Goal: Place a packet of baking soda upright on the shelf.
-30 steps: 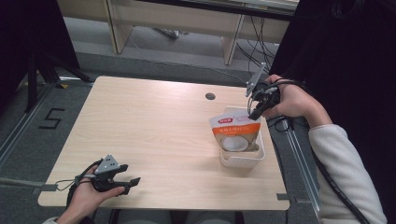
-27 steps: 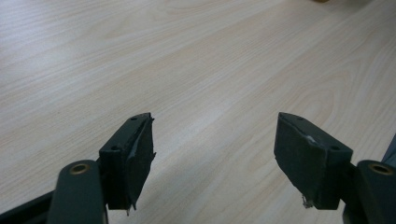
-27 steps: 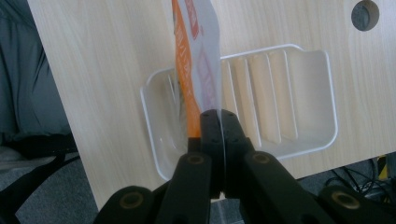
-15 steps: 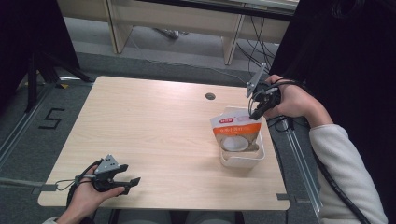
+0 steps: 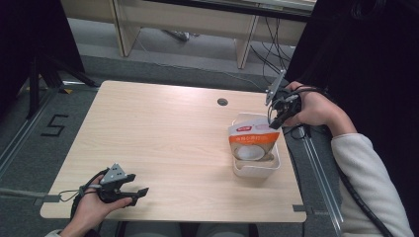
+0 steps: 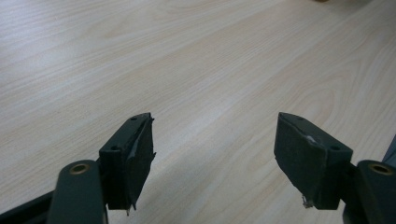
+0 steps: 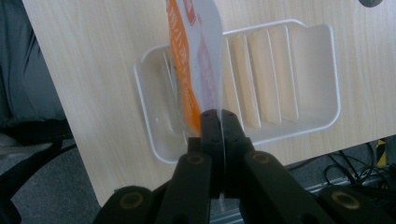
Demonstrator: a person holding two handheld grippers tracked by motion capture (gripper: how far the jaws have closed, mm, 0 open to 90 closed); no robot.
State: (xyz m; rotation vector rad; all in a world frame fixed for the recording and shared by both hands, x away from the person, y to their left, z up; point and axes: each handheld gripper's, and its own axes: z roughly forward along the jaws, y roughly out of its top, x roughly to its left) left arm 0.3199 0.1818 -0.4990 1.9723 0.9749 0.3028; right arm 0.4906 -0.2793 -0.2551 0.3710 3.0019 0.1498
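1. High view: orange-and-white flat plastic blister pack (image 5: pixel 253 142) stands in white ribbed plastic tray (image 5: pixel 257 170) at table's right edge; right gripper (image 5: pixel 279 111) pinches pack's top edge. Left gripper (image 5: pixel 129 193) idle nr front-left corner.
2. Left gripper view: jaws wide, nothing btwn, over pale wooden table (image 6: pixel 196 60).
3. Right gripper view: jaws clamped on pack's thin clear rim. Prob light, bendy, slick; grip the flat rim, not the bulge.
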